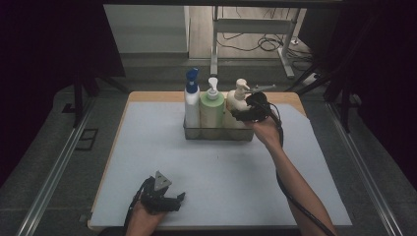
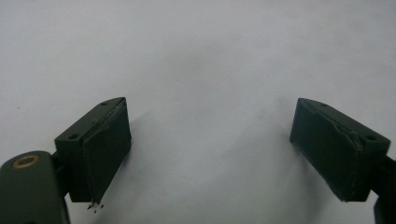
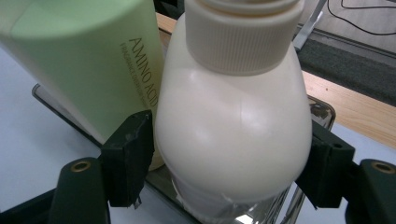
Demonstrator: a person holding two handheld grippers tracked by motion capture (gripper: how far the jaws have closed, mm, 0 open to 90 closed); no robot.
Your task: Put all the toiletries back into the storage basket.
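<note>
Nearest the high camera, the left gripper (image 1: 162, 196) rests at about 7 o'clock on the pale blue mat (image 1: 147, 147), jaws spread wide over bare mat with nothing between them. Up at 12 o'clock stands a clear tray (image 1: 216, 133) holding three bottles in a row: a white bottle with a blue cap (image 1: 192, 101), a green pump bottle (image 1: 212, 110) and, at the 3 o'clock end, a cream pump bottle (image 1: 236, 102). The right gripper (image 3: 229, 163) brackets the cream bottle's rounded shoulder; its pads (image 3: 133, 154) sit at the bottle's sides (the left one seems just at the surface, the right one is partly hidden), so I judge the grip loose, not pinching. The step in hand looks like either settling this bottle into the tray or taking hold of it. If placing, the next move calls for a straight withdrawal without nudging the green neighbour, which touches it; if lifting, a firm squeeze first.
</note>
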